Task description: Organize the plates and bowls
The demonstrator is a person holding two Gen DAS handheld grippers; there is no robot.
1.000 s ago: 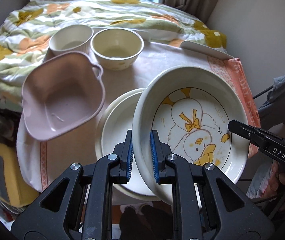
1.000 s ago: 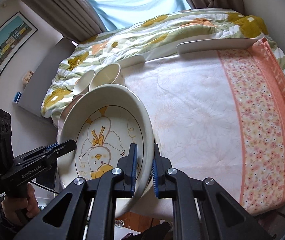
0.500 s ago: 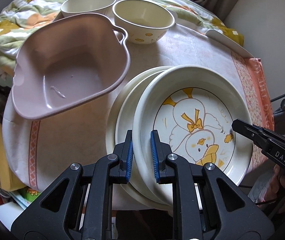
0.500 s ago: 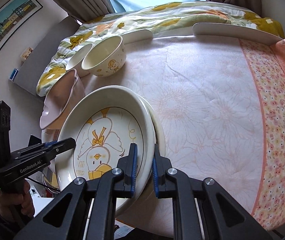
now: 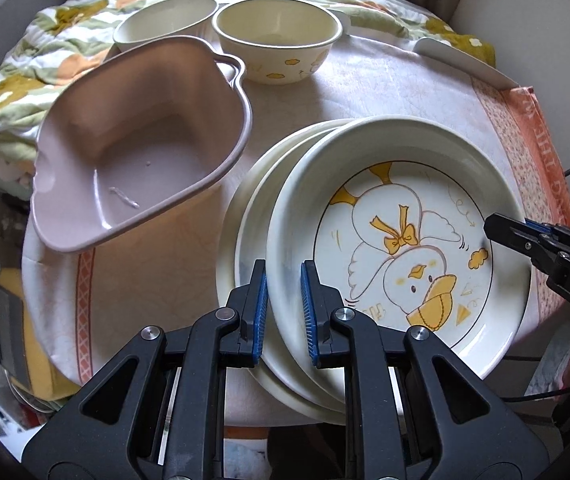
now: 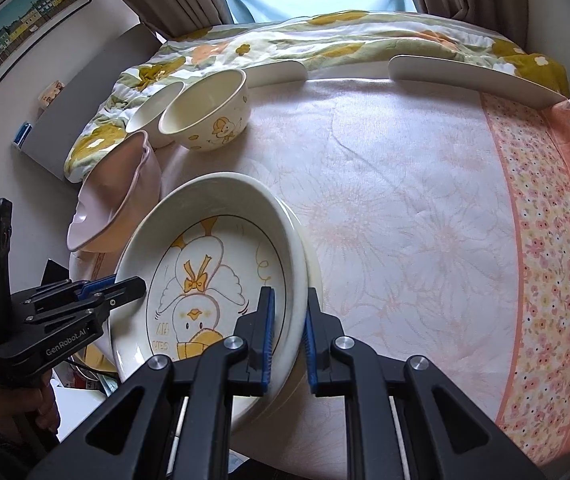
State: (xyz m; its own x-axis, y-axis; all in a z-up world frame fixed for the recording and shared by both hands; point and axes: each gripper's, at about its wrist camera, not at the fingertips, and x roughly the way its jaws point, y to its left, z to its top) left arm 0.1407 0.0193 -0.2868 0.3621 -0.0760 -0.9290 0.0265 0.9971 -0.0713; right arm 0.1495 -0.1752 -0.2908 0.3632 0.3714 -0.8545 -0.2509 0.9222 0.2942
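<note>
Framed picture (image 6: 25,16), right wrist only.

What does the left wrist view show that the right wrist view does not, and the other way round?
Only the left wrist view shows the inside floor of the pink dish. Only the right wrist view shows the framed picture on the wall and the duck print on the round bowl. Both show the duck plate on the stack, with each gripper's jaws at its rim.
</note>
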